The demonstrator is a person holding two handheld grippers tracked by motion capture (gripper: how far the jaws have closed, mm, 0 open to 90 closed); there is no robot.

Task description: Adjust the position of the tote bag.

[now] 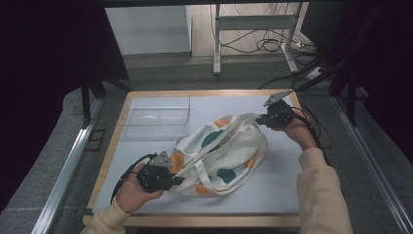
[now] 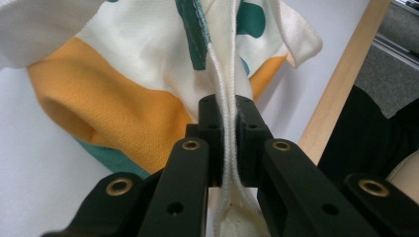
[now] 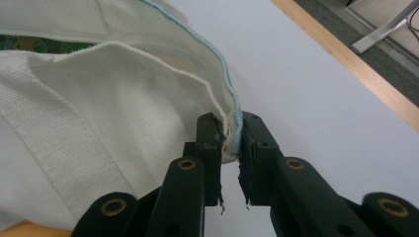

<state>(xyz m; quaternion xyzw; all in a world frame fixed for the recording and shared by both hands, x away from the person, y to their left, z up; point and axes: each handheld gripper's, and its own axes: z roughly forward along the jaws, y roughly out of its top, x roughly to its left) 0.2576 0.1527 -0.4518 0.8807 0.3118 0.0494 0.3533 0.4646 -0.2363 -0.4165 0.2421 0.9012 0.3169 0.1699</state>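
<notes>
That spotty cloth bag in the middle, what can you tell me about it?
The cloth bag is a cream woven tote with orange and dark green patches and cream webbing straps. It lies crumpled on its side on the pale table, near a clear plastic box but apart from it. The left gripper pinches a seamed edge at its near end; the right gripper pinches a folded, light-blue-edged hem at the far end. Between them the bag is stretched slantwise.

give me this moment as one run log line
left gripper: shut on tote bag edge | right gripper: shut on bag rim, far side | bag: on white mat, held between both | clear box: untouched
</notes>
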